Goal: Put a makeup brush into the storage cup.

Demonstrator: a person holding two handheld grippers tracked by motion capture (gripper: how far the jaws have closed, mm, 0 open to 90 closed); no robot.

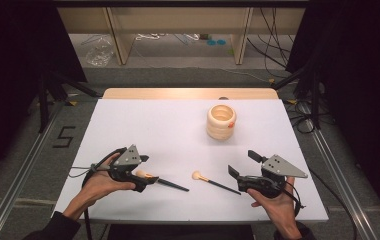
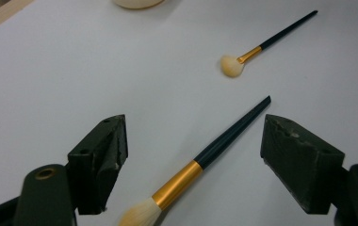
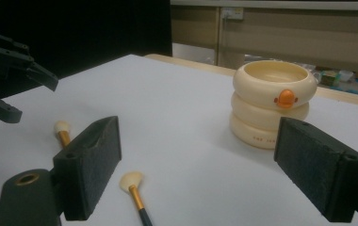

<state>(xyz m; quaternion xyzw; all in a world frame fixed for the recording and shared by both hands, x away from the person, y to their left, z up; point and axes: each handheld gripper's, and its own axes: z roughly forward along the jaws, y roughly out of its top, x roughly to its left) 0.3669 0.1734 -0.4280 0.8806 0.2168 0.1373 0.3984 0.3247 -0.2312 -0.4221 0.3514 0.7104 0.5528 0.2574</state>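
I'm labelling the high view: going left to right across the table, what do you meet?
Left tool → dark-handled gold-banded cream-bristled brush → smaller cream-tipped fan brush → right tool. The cream ringed cup overlaps these, so I omit it.

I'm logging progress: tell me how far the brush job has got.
Done: nothing; both brushes lie on the table, and the cream holder is empty. In hand: the left tongs straddle the larger brush, open, not gripping. Left: the small fan brush lies untouched beside the open right tongs.
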